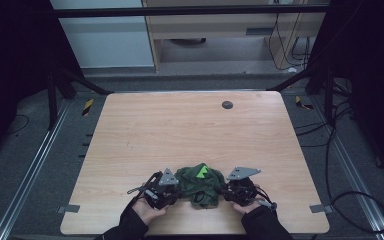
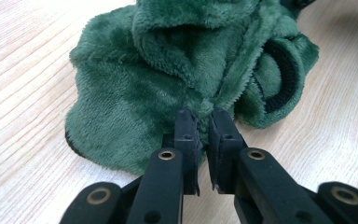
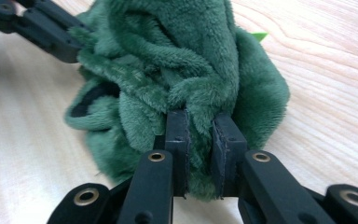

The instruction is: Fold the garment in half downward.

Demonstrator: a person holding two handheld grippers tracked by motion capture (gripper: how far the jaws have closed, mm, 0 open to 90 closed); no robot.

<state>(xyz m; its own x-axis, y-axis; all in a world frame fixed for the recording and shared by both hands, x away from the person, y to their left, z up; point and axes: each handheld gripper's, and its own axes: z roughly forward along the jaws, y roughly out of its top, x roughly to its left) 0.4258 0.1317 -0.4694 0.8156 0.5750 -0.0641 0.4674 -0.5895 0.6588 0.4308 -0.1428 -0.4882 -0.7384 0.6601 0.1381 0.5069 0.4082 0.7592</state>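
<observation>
The high view looks forward and down over the table (image 1: 190, 130); both gripper views face, close, the green plush garment (image 2: 168, 70) near its front edge.

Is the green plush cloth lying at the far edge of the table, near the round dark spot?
No, the green plush cloth lies near the table's near edge, between the two grippers, far from the round dark spot.

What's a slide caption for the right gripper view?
Right claw pinches a fold of the bunched green fleece garment on the wooden table.
</observation>
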